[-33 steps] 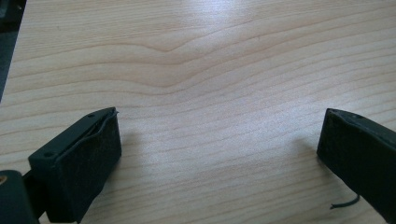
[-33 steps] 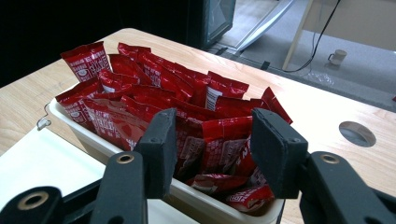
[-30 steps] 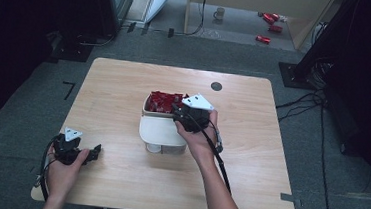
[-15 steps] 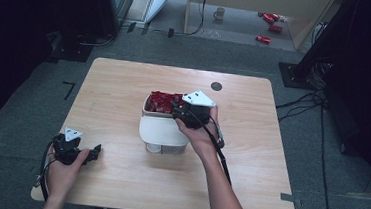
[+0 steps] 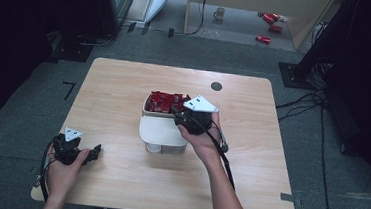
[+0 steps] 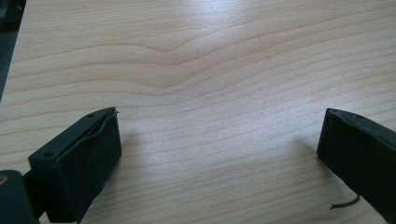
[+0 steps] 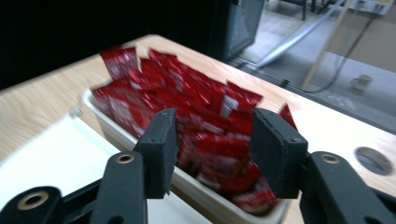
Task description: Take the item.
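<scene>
Nearest the person, the left gripper (image 5: pixel 89 153) is held low over the table (image 5: pixel 125 84) at its front left corner, jaws spread wide, with nothing but bare wood seen between them in the left gripper view. Farther in, the right gripper (image 5: pixel 175 111) is held over the middle of the table, its jaws partly open and empty, poised just above the red packets (image 7: pixel 196 107). The packets are heaped in a white tray (image 5: pixel 145 106), and a pale lid (image 5: pixel 159 130) lies against the tray's near side. Beyond, a round grommet (image 5: pixel 216 86) is set into the tabletop.
</scene>
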A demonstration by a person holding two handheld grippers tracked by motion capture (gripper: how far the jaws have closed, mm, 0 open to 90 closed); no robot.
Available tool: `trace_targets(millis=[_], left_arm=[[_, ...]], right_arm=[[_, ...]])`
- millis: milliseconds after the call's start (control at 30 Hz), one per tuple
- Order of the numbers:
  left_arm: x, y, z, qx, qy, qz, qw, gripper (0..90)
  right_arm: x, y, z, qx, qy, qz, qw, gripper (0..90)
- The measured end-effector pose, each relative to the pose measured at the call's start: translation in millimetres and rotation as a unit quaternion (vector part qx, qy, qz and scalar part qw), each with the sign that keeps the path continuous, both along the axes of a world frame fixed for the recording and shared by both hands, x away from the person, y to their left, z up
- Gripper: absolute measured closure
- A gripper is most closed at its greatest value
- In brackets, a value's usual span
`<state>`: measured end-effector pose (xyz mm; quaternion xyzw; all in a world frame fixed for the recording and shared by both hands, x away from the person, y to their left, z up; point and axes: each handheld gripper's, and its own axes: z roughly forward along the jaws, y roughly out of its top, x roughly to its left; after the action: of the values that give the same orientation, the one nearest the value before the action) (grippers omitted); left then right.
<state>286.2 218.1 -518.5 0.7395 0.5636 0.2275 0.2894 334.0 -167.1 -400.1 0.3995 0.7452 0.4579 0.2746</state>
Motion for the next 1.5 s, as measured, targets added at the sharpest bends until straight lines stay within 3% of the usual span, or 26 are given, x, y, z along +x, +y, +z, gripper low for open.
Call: trace_targets(millis=[100,300,533,700,1100,1500], left_arm=[[0.0,0.0,0.0,0.0,0.0,0.0,1.0,0.0],[0.0,0.0,0.0,0.0,0.0,0.0,1.0,0.0],[0.0,0.0,0.1,0.0,0.0,0.0,1.0,0.0],[0.0,0.0,0.0,0.0,0.0,0.0,1.0,0.0],[0.0,0.0,0.1,0.0,0.001,0.0,1.0,0.0],[0.0,0.1,0.2,0.0,0.001,0.0,1.0,0.1]], right_arm=[[-1.5,1.8,-5.5,-0.027,0.008,-0.004,0.9996,56.9],[2.2,3.0,-8.1,-0.003,0.014,-0.025,0.9996,63.7],[4.3,11.3,-8.4,-0.018,0.012,-0.038,0.9991,65.1],[3.5,7.6,-5.3,0.0,0.008,-0.043,0.9991,65.6],[-3.4,-2.3,18.8,0.029,-0.016,-0.045,0.9984,65.4],[-16.1,-16.2,60.7,0.049,-0.055,-0.053,0.9959,65.3]])
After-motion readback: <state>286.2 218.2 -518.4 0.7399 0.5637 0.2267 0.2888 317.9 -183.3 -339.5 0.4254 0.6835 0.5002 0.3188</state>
